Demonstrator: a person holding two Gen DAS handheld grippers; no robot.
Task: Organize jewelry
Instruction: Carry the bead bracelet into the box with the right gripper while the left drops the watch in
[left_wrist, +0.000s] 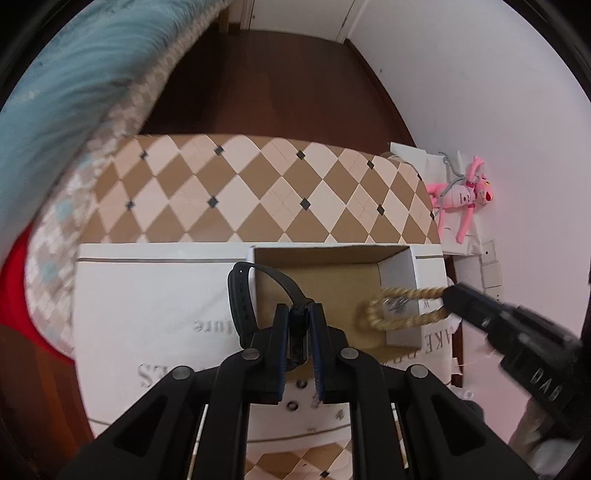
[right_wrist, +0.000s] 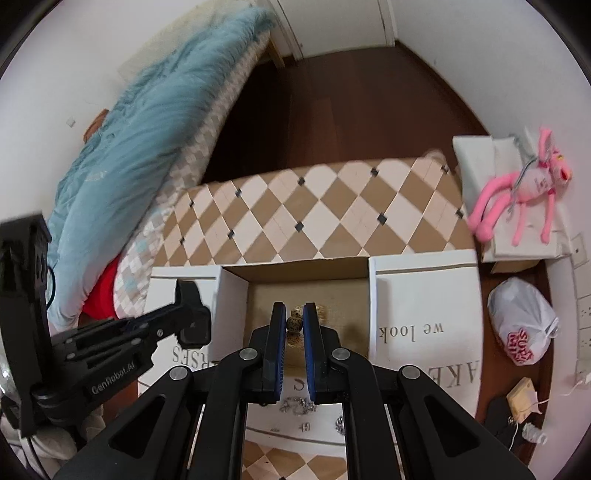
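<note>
My left gripper (left_wrist: 299, 311) is shut on a black watch (left_wrist: 242, 295), whose strap loops up to the left over the box's left flap. An open white cardboard box (left_wrist: 400, 264) with a brown inside lies below. In the left wrist view my right gripper (left_wrist: 448, 297) comes in from the right, shut on a tan beaded bracelet (left_wrist: 399, 309) that hangs as a loop over the box. In the right wrist view that gripper (right_wrist: 294, 309) pinches the bracelet's speckled beads (right_wrist: 294, 324) above the box (right_wrist: 234, 291). My left gripper (right_wrist: 192, 321) shows at the left.
The box sits on a brown-and-cream checkered table (left_wrist: 258, 192). Silver jewelry pieces (right_wrist: 297, 406) lie on the box's near flap. A bed with a blue blanket (right_wrist: 147, 129) is at the left. A pink plush toy (right_wrist: 517, 199) and a plastic bag (right_wrist: 522, 325) are at the right.
</note>
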